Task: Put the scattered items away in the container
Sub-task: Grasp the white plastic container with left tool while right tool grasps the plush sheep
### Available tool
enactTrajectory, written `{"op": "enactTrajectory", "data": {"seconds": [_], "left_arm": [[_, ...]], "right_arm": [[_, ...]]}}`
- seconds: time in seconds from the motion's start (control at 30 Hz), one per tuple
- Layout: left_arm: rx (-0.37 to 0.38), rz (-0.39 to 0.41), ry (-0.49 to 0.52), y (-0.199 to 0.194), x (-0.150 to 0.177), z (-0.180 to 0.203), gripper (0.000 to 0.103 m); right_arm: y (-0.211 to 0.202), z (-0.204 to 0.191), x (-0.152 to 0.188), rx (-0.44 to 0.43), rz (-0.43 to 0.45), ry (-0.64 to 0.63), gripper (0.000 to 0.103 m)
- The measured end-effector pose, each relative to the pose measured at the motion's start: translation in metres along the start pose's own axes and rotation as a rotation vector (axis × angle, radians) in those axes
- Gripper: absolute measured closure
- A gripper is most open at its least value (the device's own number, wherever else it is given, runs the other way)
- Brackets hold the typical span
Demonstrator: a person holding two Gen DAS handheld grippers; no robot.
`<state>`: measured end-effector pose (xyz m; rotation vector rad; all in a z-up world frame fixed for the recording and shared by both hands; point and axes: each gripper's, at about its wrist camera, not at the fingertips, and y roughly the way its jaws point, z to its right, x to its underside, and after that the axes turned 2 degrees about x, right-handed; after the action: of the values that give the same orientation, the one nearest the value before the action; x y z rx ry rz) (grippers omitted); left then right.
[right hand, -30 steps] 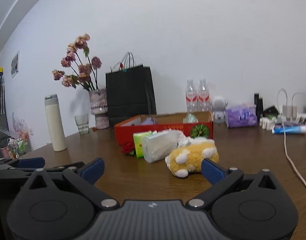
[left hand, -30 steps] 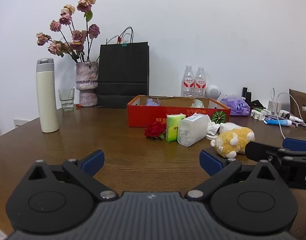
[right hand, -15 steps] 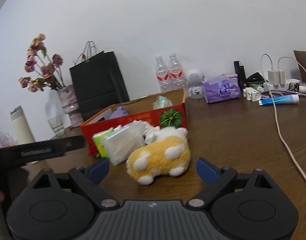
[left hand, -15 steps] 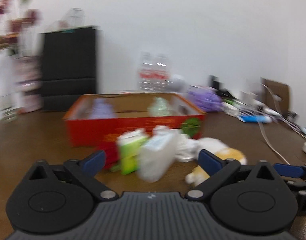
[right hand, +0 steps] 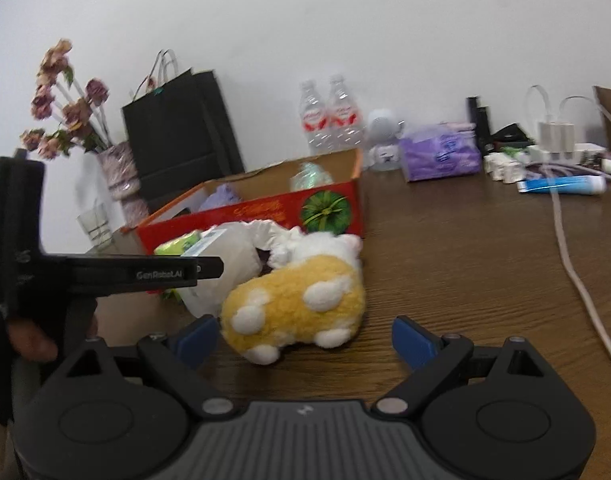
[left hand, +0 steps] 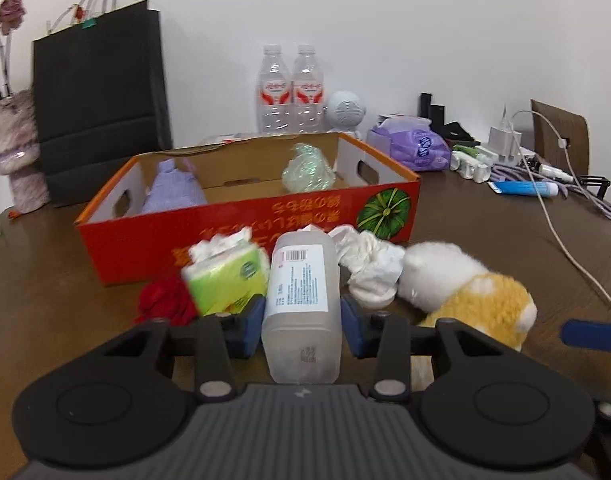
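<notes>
Though barely begun, already two things inside the red box (left hand: 241,216) at frame centre: a lilac bundle (left hand: 173,192) at its left end and a pale green crinkled wad (left hand: 307,168) toward its right. Still out on the wooden table (left hand: 485,248) in front of the box: red rose (left hand: 163,304), green tissue pack (left hand: 227,278), translucent labelled bottle (left hand: 303,304), white crumpled cloth (left hand: 371,266), yellow-and-white plush (right hand: 297,300). Judged as an early stage, most of the clutter left.

Left gripper (left hand: 301,330), low centre of the left view: narrowed around the bottle, blue pads at both flanks, apparently touching; firm clamping not certain.

Right gripper (right hand: 305,338), low centre of the right view: spread wide, holding nothing, plush sitting between the pads and just ahead, left pad close to its fur, right pad apart.
</notes>
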<state>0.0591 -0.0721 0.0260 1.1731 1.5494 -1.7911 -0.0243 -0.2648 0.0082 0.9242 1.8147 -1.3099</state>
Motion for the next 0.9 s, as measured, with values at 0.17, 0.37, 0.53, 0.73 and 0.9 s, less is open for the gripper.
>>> {"op": "enactTrajectory", "data": {"seconds": [0.17,0.37,0.53,0.73,0.9], "left_arm": [[-0.031,0.012,-0.081,-0.062,0.026,-0.006,0.062],[-0.116,0.023,-0.057,-0.110,0.066,0.004,0.062],[-0.111,0.018,-0.063,-0.122,0.071,0.001,0.061],[-0.071,0.006,-0.059,-0.131,0.073,0.000,0.058],[-0.044,0.037,-0.051,-0.131,0.069,0.005,0.032]], "right_arm": [[0.009,-0.016,-0.010,-0.006,0.016,-0.028,0.006],[0.047,-0.031,-0.026,0.107,0.000,-0.020,0.003],[0.064,-0.028,-0.028,0.063,-0.063,-0.021,0.015],[0.012,-0.012,-0.017,-0.155,-0.169,-0.281,0.015],[-0.036,0.004,-0.013,-0.019,-0.121,-0.275,0.005]]}}
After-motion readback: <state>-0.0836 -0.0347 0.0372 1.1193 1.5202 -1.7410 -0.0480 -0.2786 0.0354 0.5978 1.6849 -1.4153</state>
